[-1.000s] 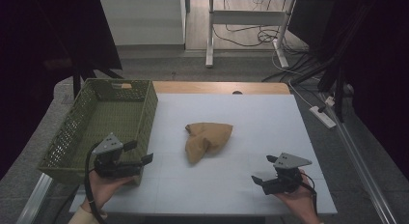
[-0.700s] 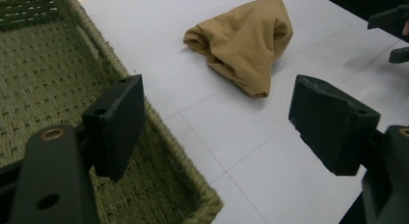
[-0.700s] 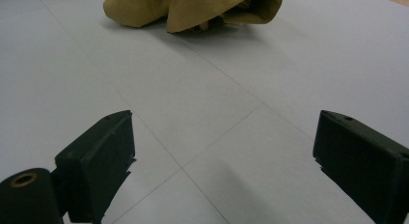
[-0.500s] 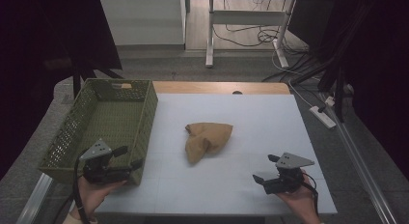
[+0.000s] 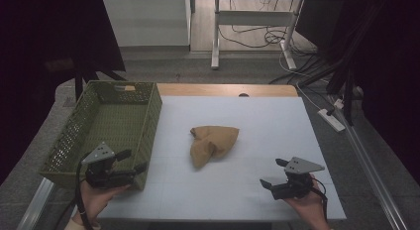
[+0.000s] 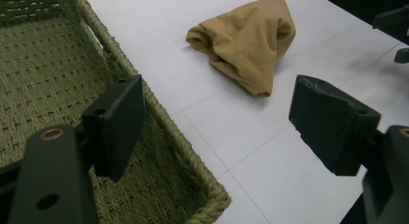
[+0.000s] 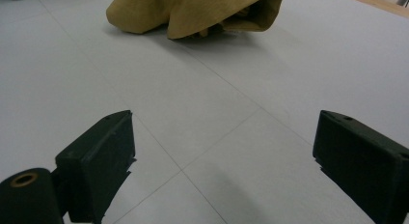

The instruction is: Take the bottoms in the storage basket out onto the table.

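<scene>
Left hand-held gripper [image 5: 130, 162] hung released over the green woven basket's [image 5: 81, 122] near corner; the right hand-held gripper [image 5: 273, 173] sat released, holding nothing, on the white surface [image 5: 267, 121]. Between them lay a crumpled tan cloth [image 5: 213, 143]. No readable writing showed.

A white surface [image 5: 247, 121] with faint grid lines is seen. A crumpled tan cloth [image 5: 213, 143] lies on it, ahead of both hand-held grippers and between them. A green woven basket [image 5: 106, 126] is set just beside the left hand-held gripper [image 5: 130, 160].
</scene>
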A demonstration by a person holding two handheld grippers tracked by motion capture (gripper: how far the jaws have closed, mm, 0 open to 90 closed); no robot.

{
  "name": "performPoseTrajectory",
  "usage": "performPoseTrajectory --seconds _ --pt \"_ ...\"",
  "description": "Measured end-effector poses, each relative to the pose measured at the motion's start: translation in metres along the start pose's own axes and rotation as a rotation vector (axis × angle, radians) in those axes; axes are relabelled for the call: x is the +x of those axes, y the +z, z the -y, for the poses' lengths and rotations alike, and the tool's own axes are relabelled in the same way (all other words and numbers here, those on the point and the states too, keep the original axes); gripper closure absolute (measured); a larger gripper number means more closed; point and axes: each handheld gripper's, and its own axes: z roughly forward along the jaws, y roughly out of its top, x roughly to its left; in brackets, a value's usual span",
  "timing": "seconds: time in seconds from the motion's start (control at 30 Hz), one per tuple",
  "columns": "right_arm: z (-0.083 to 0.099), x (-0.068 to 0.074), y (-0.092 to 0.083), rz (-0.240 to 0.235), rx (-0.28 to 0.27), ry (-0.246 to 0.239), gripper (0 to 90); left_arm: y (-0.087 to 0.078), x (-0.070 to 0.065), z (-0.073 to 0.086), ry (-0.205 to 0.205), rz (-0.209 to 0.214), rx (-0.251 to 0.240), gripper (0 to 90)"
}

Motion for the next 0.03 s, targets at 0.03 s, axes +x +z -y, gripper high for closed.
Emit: performPoseTrajectory --seconds 0.03 --pt "0.0005 0.0005 -0.001 0.003 -0.001 0.0 7.8 0.0002 0.0001 -0.0005 0.002 0.0 0.0 21.3"
